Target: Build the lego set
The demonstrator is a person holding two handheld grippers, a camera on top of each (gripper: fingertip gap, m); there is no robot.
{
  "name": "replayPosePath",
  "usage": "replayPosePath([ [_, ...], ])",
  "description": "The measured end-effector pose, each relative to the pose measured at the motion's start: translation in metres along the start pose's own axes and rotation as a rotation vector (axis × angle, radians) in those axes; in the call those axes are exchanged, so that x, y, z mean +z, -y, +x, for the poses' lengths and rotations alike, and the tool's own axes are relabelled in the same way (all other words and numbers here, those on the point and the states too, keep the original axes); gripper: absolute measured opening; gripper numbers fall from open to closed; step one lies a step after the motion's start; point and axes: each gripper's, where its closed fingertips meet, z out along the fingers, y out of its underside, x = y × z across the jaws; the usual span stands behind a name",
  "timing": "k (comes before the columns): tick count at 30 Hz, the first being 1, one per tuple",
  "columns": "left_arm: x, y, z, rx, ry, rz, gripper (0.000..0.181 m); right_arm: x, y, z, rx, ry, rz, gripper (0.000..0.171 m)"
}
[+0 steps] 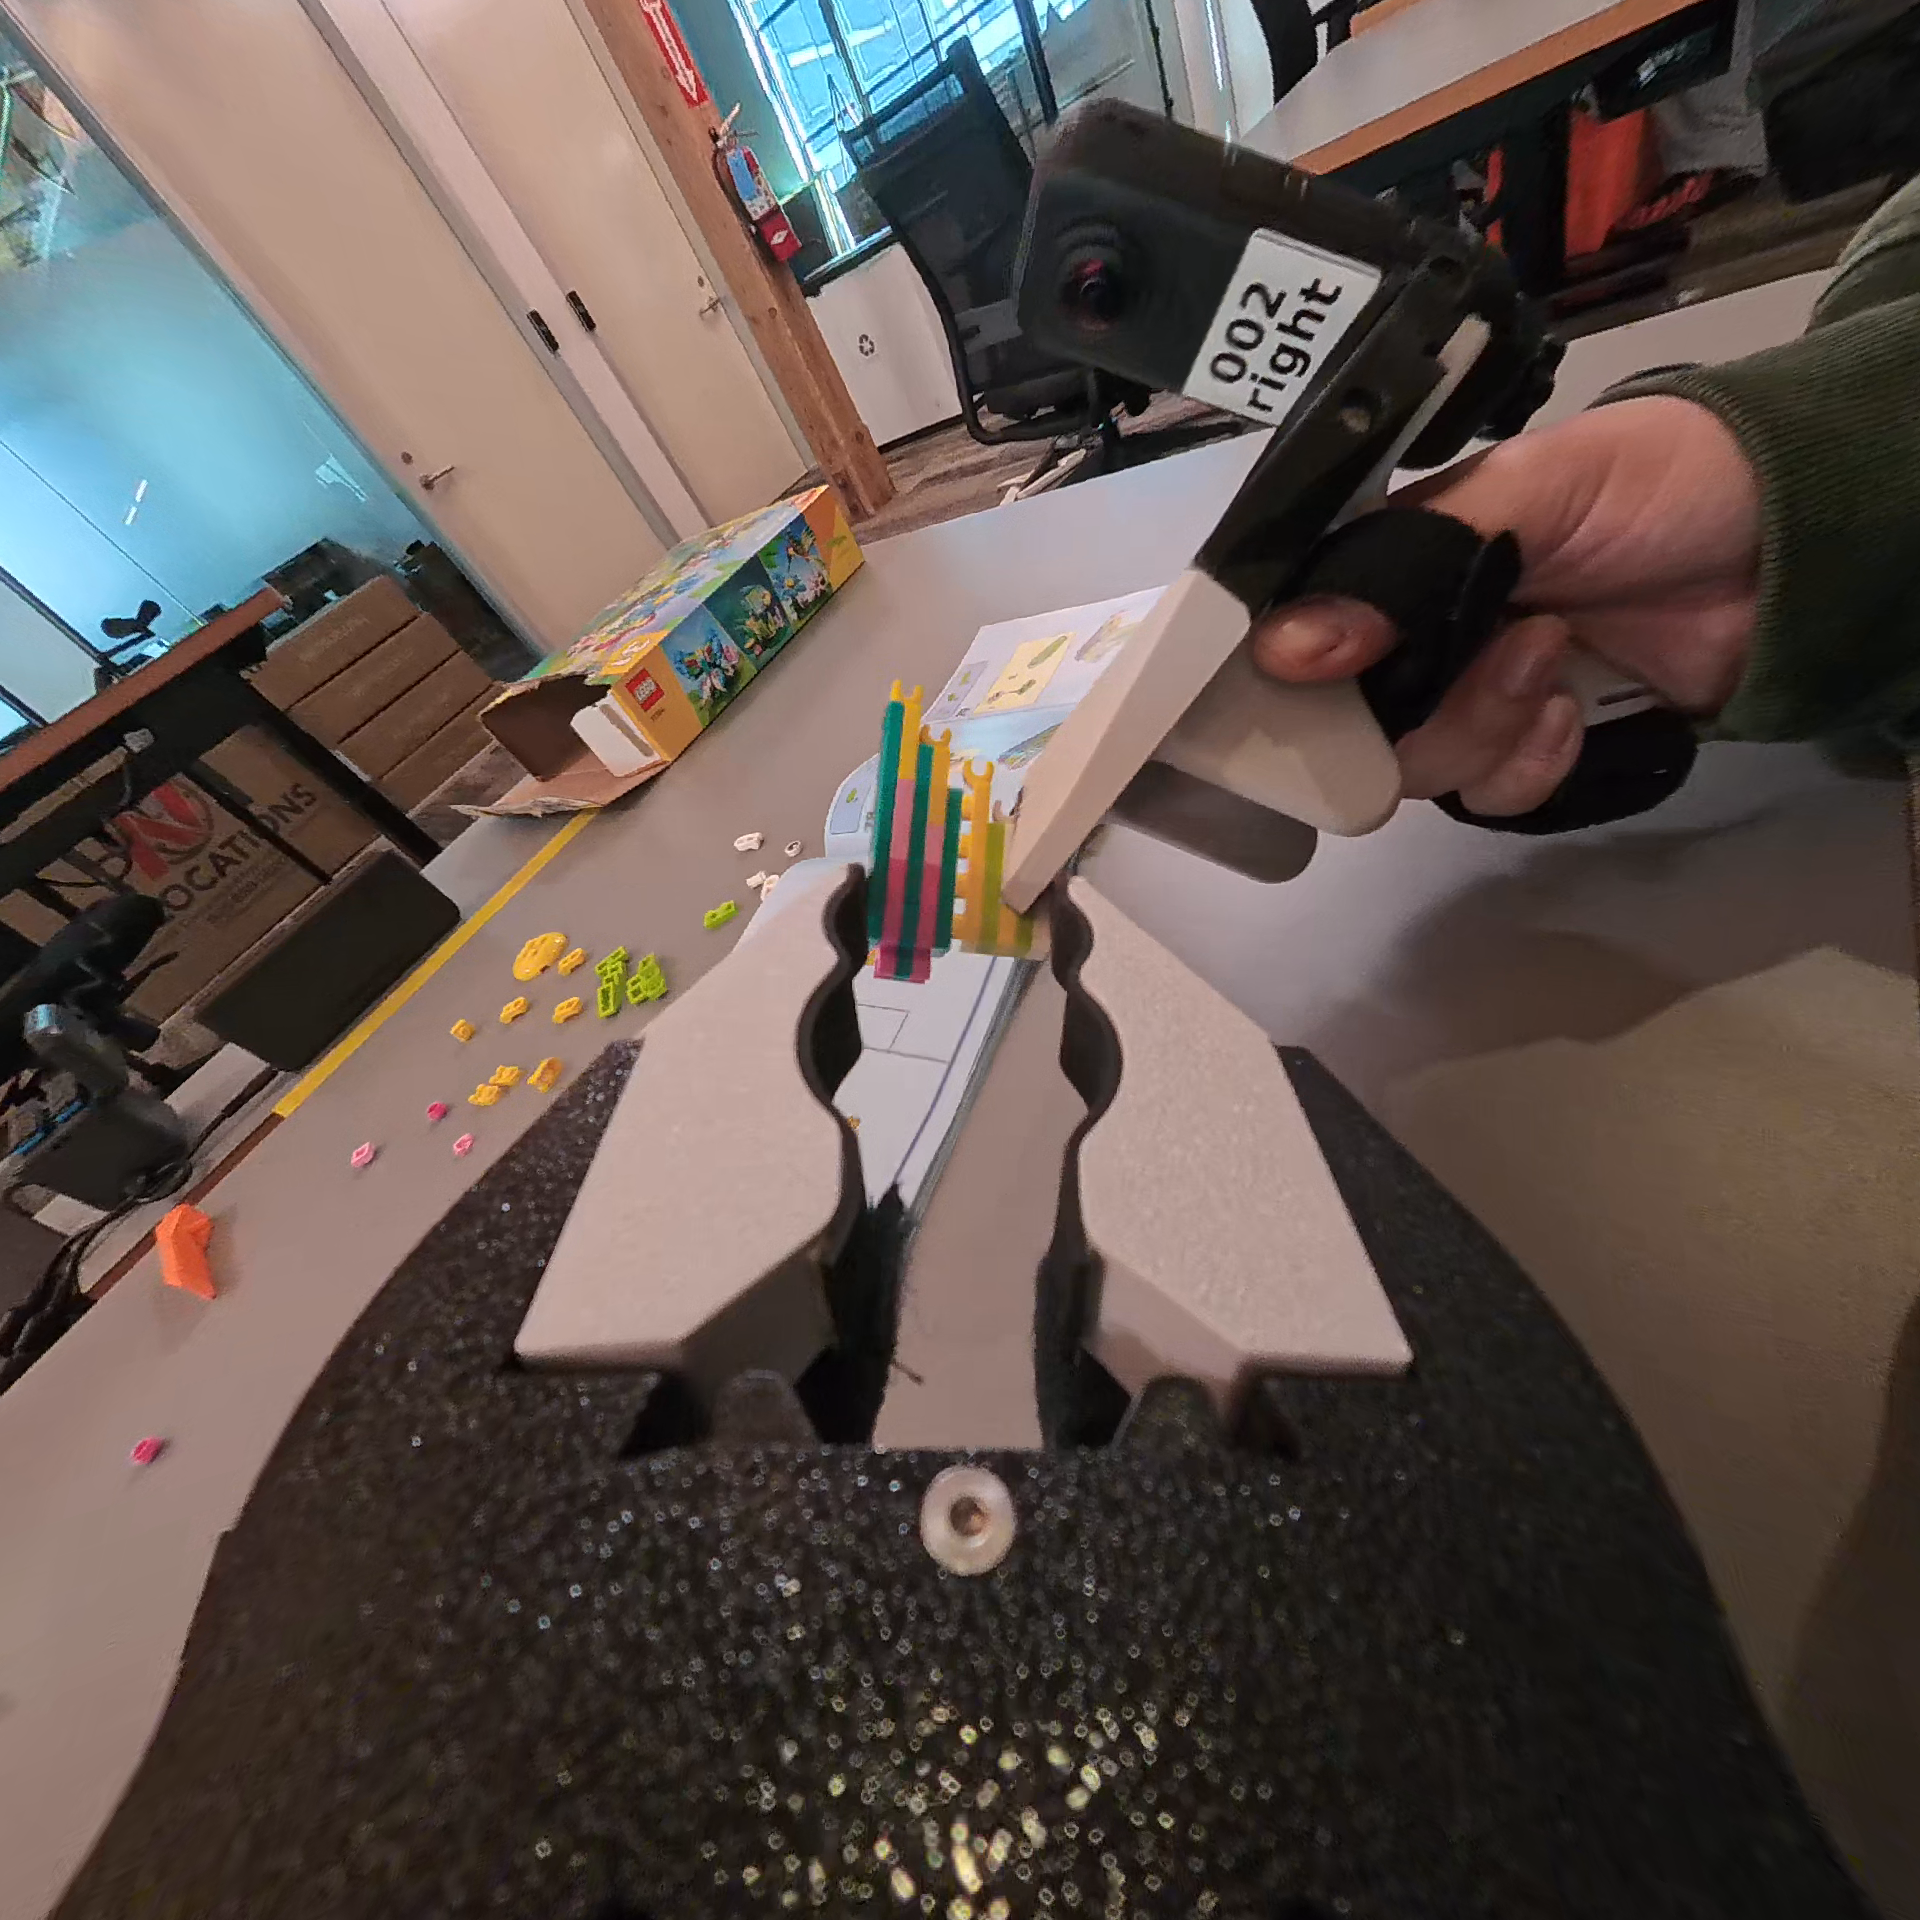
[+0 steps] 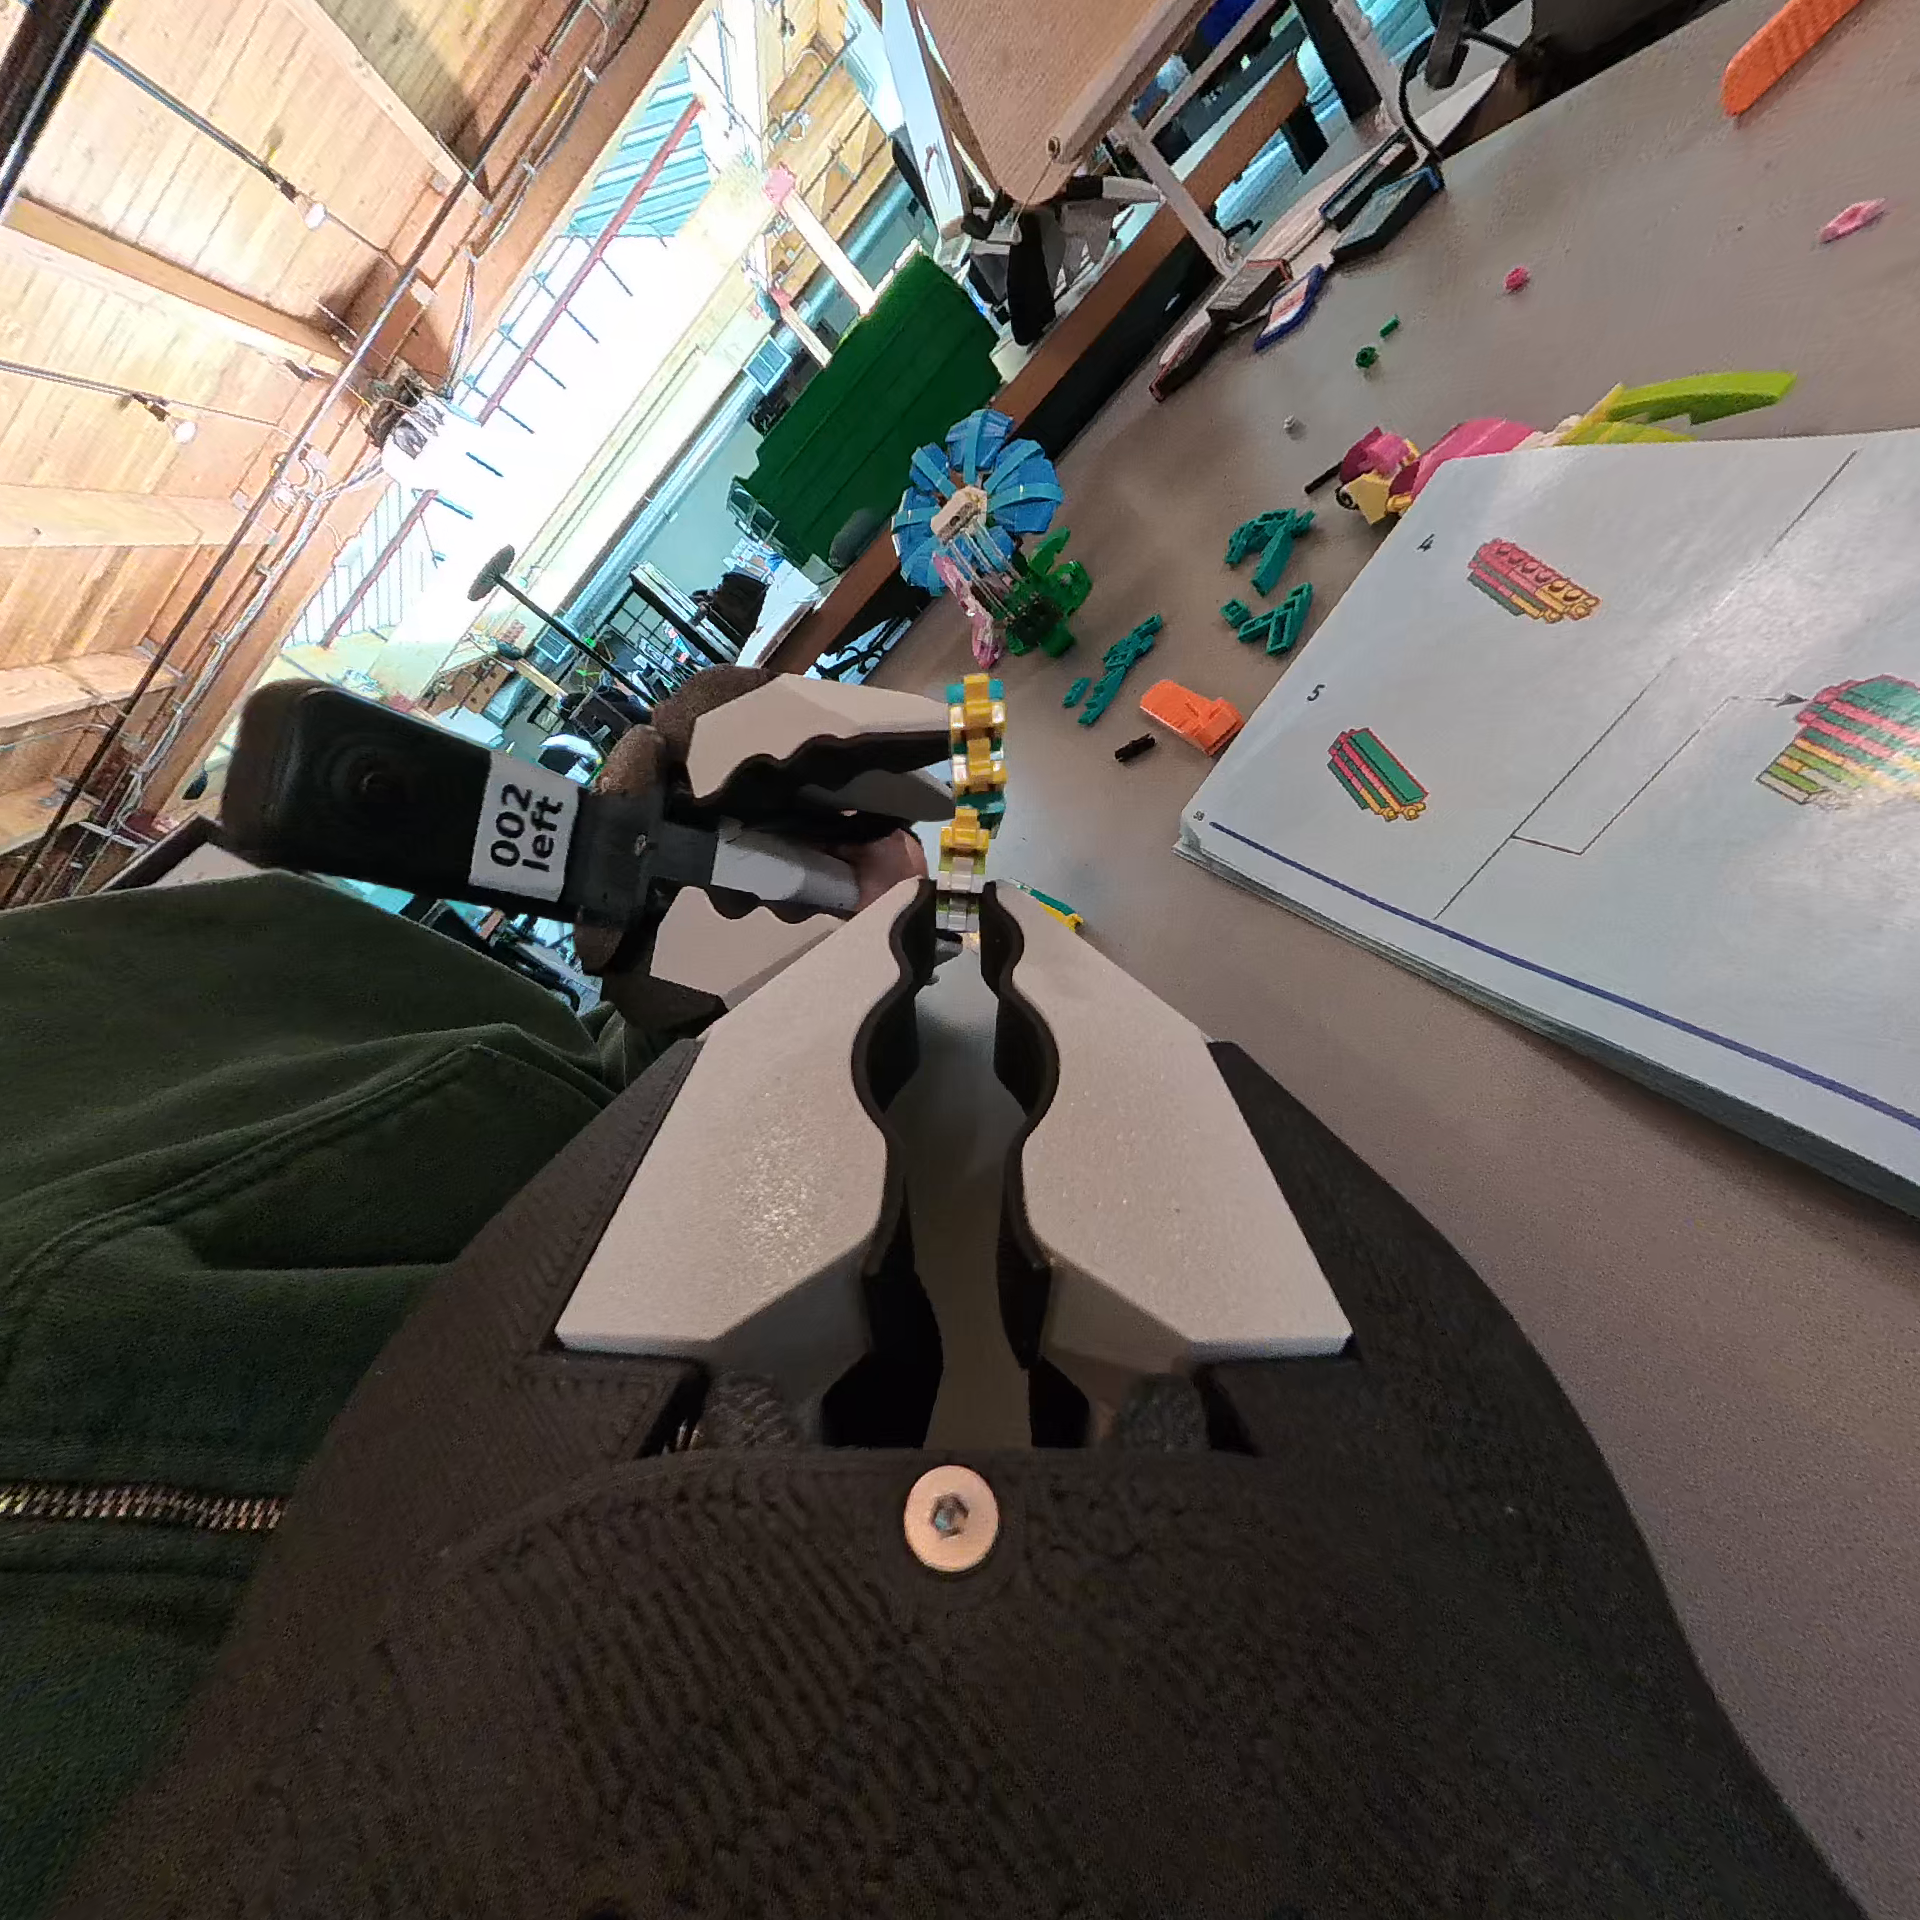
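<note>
while our left gripper (image 1: 956, 925) clamps the striped brick stack (image 1: 920, 862), our right gripper (image 2: 954, 914) pinches its near end; we should squeeze straight, keeping layers aligned.

Loose bricks (image 1: 540, 997) left of booklet (image 1: 914, 1049) — box (image 1: 686, 644) behind.

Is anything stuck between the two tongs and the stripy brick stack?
Nothing visible. The left tongs pinch the stack at one end and the right tongs pinch the other, both touching it directly, above the booklet.
</note>
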Motion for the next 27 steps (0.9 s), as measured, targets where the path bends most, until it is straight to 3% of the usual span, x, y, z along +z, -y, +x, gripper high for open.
replayPosePath([
  [7,-0.003,0.003,0.002,-0.129,-0.082,0.071,0.032,0.0,0.0,-0.005,-0.021,0.022,-0.007,0.007],
  [21,-0.005,0.009,0.002,-0.129,-0.077,0.119,0.032,-0.002,0.003,-0.009,-0.053,0.036,-0.008,0.007],
  [27,0.001,-0.003,0.018,-0.202,-0.171,-0.053,0.031,-0.01,-0.011,-0.001,-0.019,-0.021,-0.112,0.007],
])
